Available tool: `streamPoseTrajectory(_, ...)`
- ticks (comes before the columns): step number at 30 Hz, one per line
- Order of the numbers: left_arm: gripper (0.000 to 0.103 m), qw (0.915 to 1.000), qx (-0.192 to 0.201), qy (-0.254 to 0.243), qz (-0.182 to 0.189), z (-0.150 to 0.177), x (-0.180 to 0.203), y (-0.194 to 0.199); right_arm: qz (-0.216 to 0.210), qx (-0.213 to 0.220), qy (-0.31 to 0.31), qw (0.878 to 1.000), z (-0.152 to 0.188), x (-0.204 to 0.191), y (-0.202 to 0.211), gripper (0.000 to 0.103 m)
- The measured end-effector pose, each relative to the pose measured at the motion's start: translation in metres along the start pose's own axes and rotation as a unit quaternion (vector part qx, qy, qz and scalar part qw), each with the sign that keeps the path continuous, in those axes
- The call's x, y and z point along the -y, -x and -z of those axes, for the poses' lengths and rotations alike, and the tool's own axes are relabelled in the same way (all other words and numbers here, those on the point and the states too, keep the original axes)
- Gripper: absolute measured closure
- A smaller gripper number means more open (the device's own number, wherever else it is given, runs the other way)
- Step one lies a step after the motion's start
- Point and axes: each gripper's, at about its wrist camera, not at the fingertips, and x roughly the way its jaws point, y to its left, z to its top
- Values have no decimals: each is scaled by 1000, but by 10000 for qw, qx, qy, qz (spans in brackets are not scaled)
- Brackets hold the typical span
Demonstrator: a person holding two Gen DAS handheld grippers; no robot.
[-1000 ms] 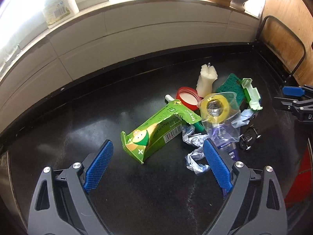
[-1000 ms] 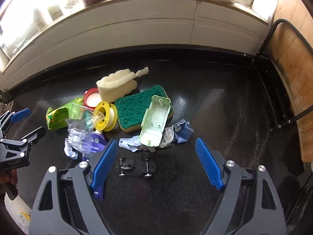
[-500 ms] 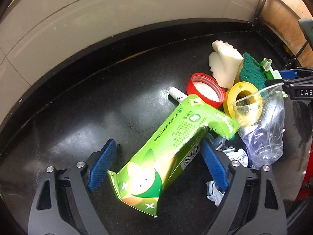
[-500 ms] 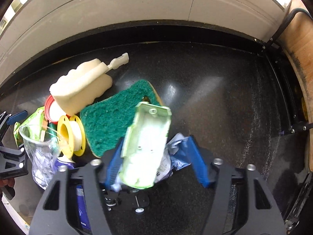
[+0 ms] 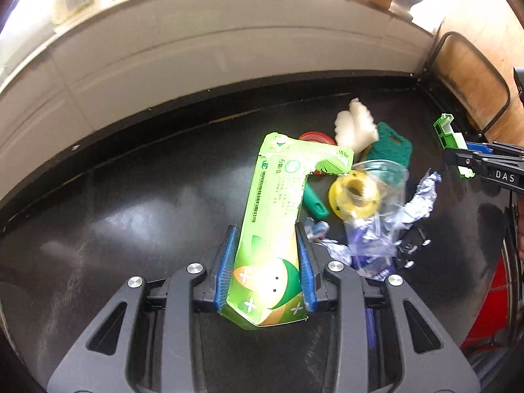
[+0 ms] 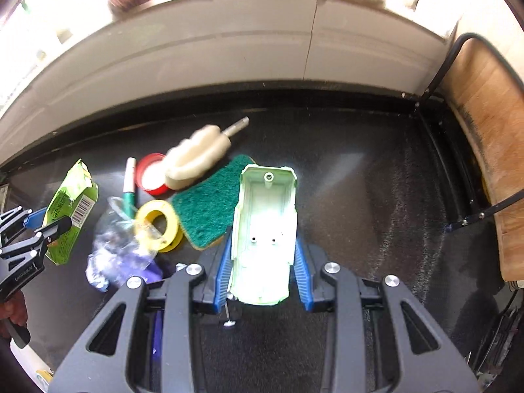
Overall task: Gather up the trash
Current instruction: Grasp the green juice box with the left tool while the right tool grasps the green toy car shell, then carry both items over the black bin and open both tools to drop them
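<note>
Both grabs look done: left gripper (image 5: 266, 273) just closed on the green carton (image 5: 273, 229), right gripper (image 6: 262, 270) on the pale plastic shell (image 6: 266, 229), prob lifted off the counter (image 6: 360, 196). Next: carry both to a bin, which isn't in view.

black countertop (image 6: 360, 196) carries green sponge (image 6: 209, 203), red lid (image 6: 152, 178), yellow tape roll (image 6: 159, 226).

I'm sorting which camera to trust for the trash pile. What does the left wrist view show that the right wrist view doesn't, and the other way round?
Only the left wrist view: the left gripper clamped on the green carton, seen close, and a crumpled foil wrapper. Only the right wrist view: the right gripper shut on the pale green plastic shell, showing its hollow inside. Both: yellow tape roll, green scouring pad, red lid, clear plastic cup.
</note>
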Motion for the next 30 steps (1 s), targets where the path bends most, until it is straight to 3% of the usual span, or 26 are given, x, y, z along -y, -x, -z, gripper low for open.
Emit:
streamPoseTrajectory(5,69,9992,84,310,-245,25,24,35,-138,123,161,9997,14,1,22,69)
streamPoseTrajectory(13,69,9971,-56,633,-415,66,58,44,-283,112,361,9989,49,-2,39,69)
streamPoseTrajectory(24,69,9929,97,971,-682,74,38,68,-388,254,511,9976,52,-13,51,69)
streamPoseTrajectory(30,69,9842,312,1386,-1054,87,10,98,-770,406,783,9931,43,-52,63,69)
